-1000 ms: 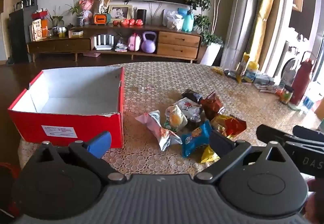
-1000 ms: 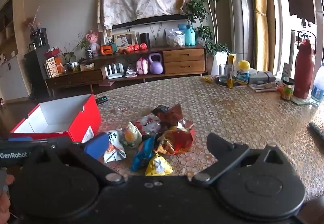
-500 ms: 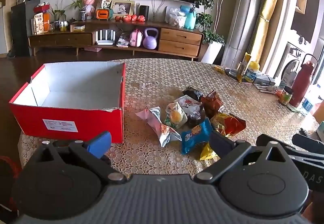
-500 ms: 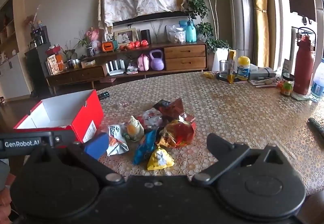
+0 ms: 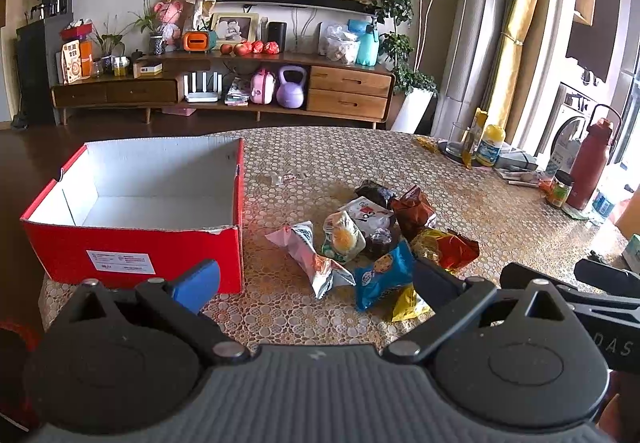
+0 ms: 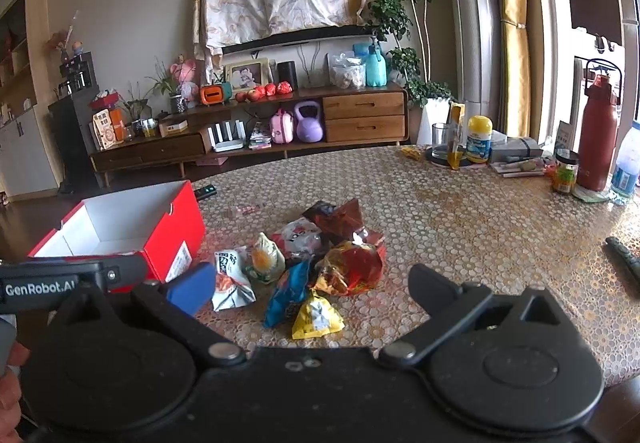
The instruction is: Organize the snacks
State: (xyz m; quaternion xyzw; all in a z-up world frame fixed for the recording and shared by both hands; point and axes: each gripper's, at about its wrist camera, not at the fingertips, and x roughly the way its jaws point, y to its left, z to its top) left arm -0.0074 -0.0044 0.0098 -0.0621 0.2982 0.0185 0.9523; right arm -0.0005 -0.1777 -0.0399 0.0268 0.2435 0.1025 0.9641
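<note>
Left wrist view: the red box (image 5: pixel 132 251) sits at the table's (image 5: pixel 500 219) near left corner, its open top facing up and its white inside bare. The snack packets (image 5: pixel 372 239) lie heaped just right of it, near the table's front edge, with a strip of bare cloth between box and heap. Beyond the heap the table runs clear to the far edge (bottles (image 6: pixel 598 135) crowd the far right corner). The left gripper (image 5: pixel 316 279) hovers level over the front edge, fingers spread wide, grasping nothing. In the right wrist view, the right gripper (image 6: pixel 308 283) hangs likewise over the heap's near side, spread and holding nothing.
</note>
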